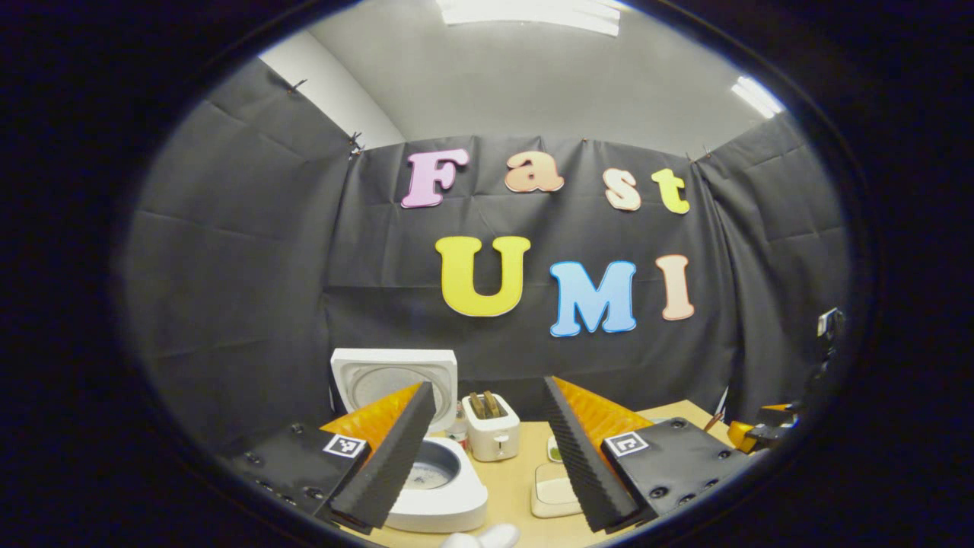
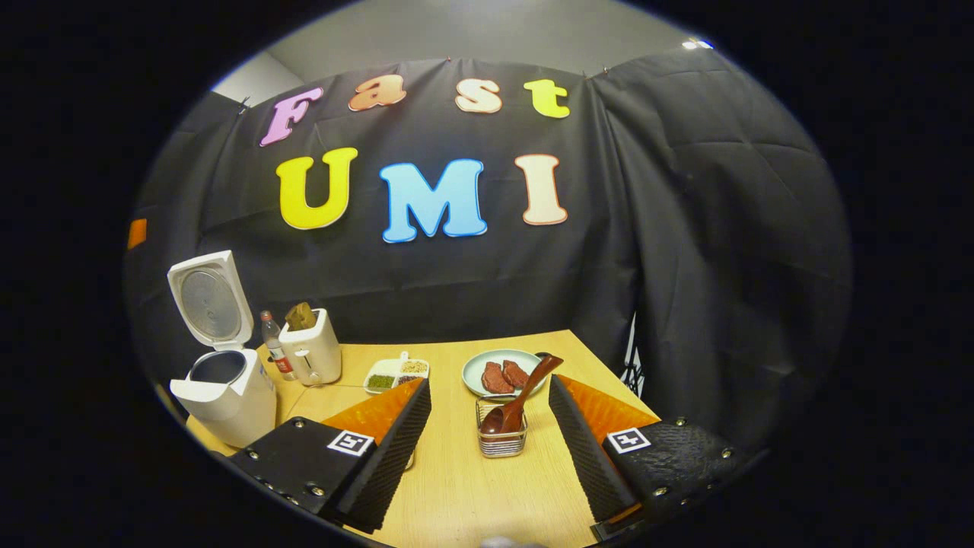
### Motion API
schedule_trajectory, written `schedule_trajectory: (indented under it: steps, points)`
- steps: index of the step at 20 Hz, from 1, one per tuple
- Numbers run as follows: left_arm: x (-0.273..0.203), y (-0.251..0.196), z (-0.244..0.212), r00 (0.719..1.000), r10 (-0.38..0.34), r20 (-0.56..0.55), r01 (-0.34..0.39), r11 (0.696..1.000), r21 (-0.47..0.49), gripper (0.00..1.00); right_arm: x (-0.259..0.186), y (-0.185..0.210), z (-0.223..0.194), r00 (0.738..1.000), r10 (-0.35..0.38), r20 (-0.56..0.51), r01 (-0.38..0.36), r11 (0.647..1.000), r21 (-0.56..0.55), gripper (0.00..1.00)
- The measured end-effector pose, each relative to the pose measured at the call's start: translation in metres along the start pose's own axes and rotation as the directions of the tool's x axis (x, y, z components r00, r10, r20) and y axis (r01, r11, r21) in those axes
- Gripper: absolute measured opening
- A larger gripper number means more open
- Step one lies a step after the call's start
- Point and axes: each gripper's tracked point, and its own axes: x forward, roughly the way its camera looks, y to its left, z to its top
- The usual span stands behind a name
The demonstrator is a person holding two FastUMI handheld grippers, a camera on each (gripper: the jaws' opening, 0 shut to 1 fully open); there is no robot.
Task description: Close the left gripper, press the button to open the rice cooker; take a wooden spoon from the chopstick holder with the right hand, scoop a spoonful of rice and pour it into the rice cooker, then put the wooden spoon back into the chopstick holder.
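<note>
- Left gripper (image 1: 487, 449) hangs over the table (image 1: 525, 487) with its jaws spread wide and nothing between them.
- The cooker (image 1: 434, 479) stands open just below and ahead of the left finger, whose tip overlaps the pot's rim in the left gripper view; whether they touch I cannot tell.
- The cooker's lid (image 1: 394, 380) stands upright behind that finger.
- A toaster (image 1: 491, 426) sits between the two fingers, farther back, apart from both.
- A small white tray (image 1: 554, 493) lies on the table just beside the right finger.
- At the right edge of the left gripper view, part of the other gripper shows, blurred.
- Right gripper (image 2: 491, 449) also stands wide, holding nothing.
- The holder (image 2: 501, 438), a wire basket, stands on the table (image 2: 472, 487) between the right gripper's fingers, ahead of the tips and touching neither.
- The spoon (image 2: 521, 397) rests in the holder with its bowl down and its handle leaning up to the right, over the rim of a plate (image 2: 475, 369).
- The plate, carrying two dark red pieces, lies just behind the holder.
- A divided dish (image 2: 396, 375) with grains sits left of the plate, behind the left finger.
- In the right gripper view the cooker (image 2: 224, 396) is far to the left, lid (image 2: 209, 297) raised, well apart from the gripper, with a bottle (image 2: 275, 354) and the toaster (image 2: 312, 350) beside it.
</note>
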Motion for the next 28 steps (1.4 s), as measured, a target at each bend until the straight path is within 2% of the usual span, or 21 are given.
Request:
schedule_trajectory:
  steps: [4,7,13,20,22,23,24,25,26,28]
  points:
    - [0.005,-0.010,0.005,1.000,-0.008,-0.016,0.008,1.000,-0.025,0.98,0.055,-0.021,-0.032,0.998,-0.011,-0.060,0.015,0.998,0.062,0.96]
    - [0.011,-0.006,0.004,0.999,0.028,-0.037,-0.030,0.997,-0.064,0.96,0.102,-0.036,-0.053,0.994,-0.029,-0.108,0.042,0.991,0.126,0.95]
    - [0.020,-0.002,-0.013,0.992,0.101,-0.078,-0.105,0.994,-0.039,0.99,0.181,-0.050,-0.075,0.988,-0.039,-0.150,0.067,0.979,0.192,0.95]
    - [0.027,-0.009,-0.020,0.986,0.136,-0.093,-0.138,0.990,-0.017,0.96,0.232,-0.053,-0.090,0.985,-0.005,-0.175,0.044,0.975,0.218,0.96]
    - [0.029,-0.014,-0.023,0.986,0.138,-0.098,-0.140,0.990,-0.014,0.96,0.237,-0.055,-0.089,0.985,0.003,-0.175,0.036,0.974,0.222,0.93]
    - [0.030,-0.016,-0.026,0.985,0.138,-0.106,-0.140,0.990,-0.013,0.96,0.239,-0.058,-0.085,0.985,-0.005,-0.170,0.044,0.974,0.224,0.72]
    - [0.031,-0.017,-0.026,0.985,0.137,-0.105,-0.139,0.990,-0.014,0.96,0.244,-0.057,-0.083,0.987,0.007,-0.161,0.032,0.971,0.239,0.66]
    - [0.031,-0.017,-0.026,0.984,0.141,-0.105,-0.143,0.990,-0.013,0.96,0.239,-0.055,-0.082,0.985,0.005,-0.172,0.038,0.968,0.246,0.41]
    - [0.032,-0.017,-0.026,0.985,0.141,-0.103,-0.143,0.990,-0.012,0.96,0.239,-0.048,-0.086,0.982,0.044,-0.184,0.002,0.970,0.244,0.25]
    - [0.033,-0.017,-0.027,0.984,0.143,-0.108,-0.146,0.989,-0.015,0.96,0.240,-0.042,-0.087,0.984,0.048,-0.172,-0.012,0.979,0.204,0.24]
